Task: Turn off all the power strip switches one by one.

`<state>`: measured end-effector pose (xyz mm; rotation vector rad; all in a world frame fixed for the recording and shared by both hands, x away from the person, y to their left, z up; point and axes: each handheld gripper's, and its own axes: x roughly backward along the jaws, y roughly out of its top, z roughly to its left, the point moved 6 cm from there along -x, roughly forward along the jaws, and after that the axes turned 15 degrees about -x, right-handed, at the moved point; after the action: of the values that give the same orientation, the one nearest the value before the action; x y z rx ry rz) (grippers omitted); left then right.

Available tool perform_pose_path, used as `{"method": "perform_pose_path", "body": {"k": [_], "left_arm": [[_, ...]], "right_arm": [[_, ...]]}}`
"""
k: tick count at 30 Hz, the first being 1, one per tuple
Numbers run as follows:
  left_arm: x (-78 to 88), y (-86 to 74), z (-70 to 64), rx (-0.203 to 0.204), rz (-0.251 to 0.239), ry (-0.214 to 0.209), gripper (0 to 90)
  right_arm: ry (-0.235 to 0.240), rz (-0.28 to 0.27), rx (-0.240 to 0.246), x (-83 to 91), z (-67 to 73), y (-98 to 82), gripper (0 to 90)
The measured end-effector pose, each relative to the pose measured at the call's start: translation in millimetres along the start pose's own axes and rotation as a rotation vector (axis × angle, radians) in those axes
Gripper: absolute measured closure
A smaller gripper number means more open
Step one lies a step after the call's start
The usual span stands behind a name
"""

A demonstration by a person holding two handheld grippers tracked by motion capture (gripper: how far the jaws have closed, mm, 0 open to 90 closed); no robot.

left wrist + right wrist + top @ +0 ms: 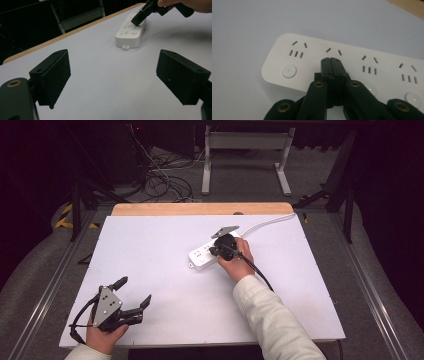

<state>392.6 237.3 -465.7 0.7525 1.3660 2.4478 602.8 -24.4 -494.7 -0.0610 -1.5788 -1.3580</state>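
1. Power strip (206, 253) lies flat on the white table (165, 320), right of centre, beyond the person's right hand; long axis runs from about 8 o'clock to 2 o'clock in the high view. Socket face up.
2. Cord (267, 221) leaves the strip's 2 o'clock end toward the far right edge.
3. Right gripper (331, 61): jaws pressed together, nothing between them, tips down on the strip's top, at the second socket from its rounded end.
4. Left gripper (134, 293): jaws wide apart, empty, at the table's 7 o'clock corner, well apart from the strip.
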Motion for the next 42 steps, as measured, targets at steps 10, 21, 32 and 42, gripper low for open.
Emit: {"method": "perform_pose_path", "body": {"k": [10,21,32,42], "left_arm": [[-0.1,0.5,-1.1,0.003,-0.001,-0.002,13.0],[-0.3,0.4,-0.7,-0.008,0.002,0.000,13.0],[-0.2,1.0,-1.5,0.004,-0.001,-0.002,13.0],[-0.6,0.6,-0.9,0.009,-0.002,-0.005,13.0]], "right_arm": [[-0.006,-0.025,-0.014,-1.3,-0.5,-4.7,90.0],[-0.018,-0.030,-0.005,-1.4,0.8,-5.4,90.0],[-0.025,-0.031,-0.030,-2.6,0.5,-6.2,90.0],[-0.008,-0.132,-0.024,27.4,5.4,21.6,90.0]]}}
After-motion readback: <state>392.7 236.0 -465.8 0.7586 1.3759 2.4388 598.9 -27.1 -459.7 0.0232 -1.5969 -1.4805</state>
